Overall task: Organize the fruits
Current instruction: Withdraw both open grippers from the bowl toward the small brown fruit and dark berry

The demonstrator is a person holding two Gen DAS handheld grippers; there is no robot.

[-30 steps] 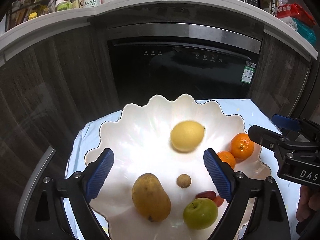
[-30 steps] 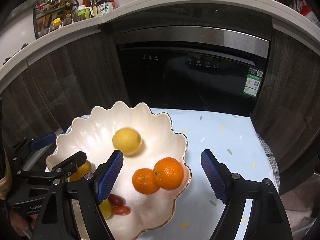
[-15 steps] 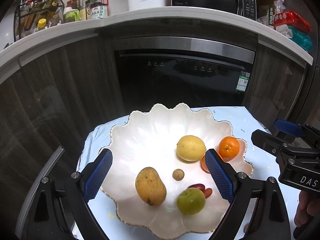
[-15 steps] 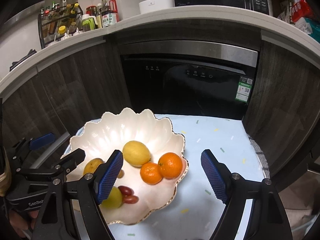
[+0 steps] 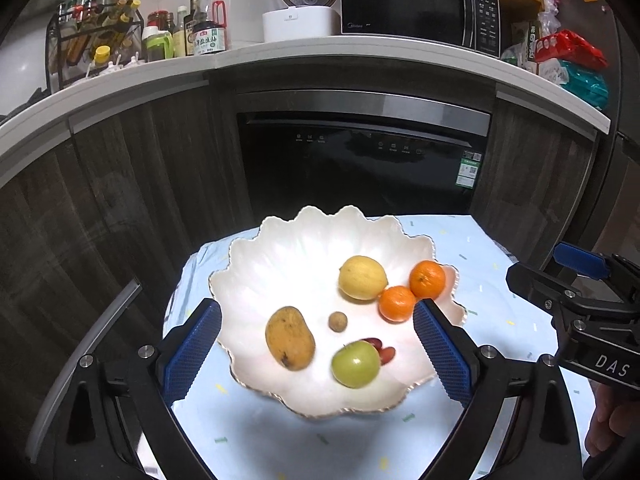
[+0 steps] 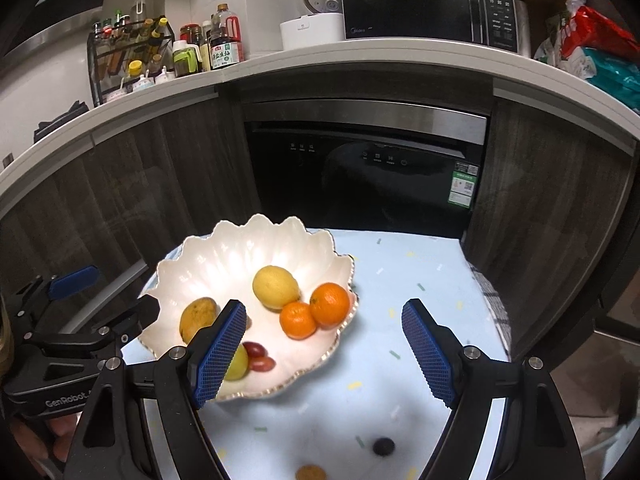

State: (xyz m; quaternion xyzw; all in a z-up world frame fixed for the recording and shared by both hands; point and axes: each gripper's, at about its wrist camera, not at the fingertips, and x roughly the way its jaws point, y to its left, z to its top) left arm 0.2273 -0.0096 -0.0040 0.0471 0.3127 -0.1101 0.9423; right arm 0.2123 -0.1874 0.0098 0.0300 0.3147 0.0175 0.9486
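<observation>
A white scalloped bowl (image 5: 280, 248) (image 6: 224, 256) on a light blue table holds a lemon (image 5: 362, 278), two oranges (image 5: 427, 279) (image 5: 397, 303), a mango (image 5: 289, 337), a small brown fruit (image 5: 338, 321), a green apple (image 5: 355, 364) and red dates (image 5: 385, 353). My left gripper (image 5: 318, 354) is open and empty above the bowl's near side. My right gripper (image 6: 326, 354) is open and empty, right of the bowl. A dark grape (image 6: 383, 447) and a small brown fruit (image 6: 310, 473) lie loose on the table near the front.
The table (image 6: 416, 280) stands before a black built-in oven (image 5: 360, 160) and dark wood cabinets. The counter above carries bottles (image 5: 206, 24), a rice cooker (image 5: 300, 4) and a microwave (image 5: 416, 4). A checked cloth (image 6: 496, 304) hangs at the table's right edge.
Both grippers have drawn back and up from the bowl, so it looks smaller and lower. The lemon rolled and settled beside the oranges. Both grippers stay open.
</observation>
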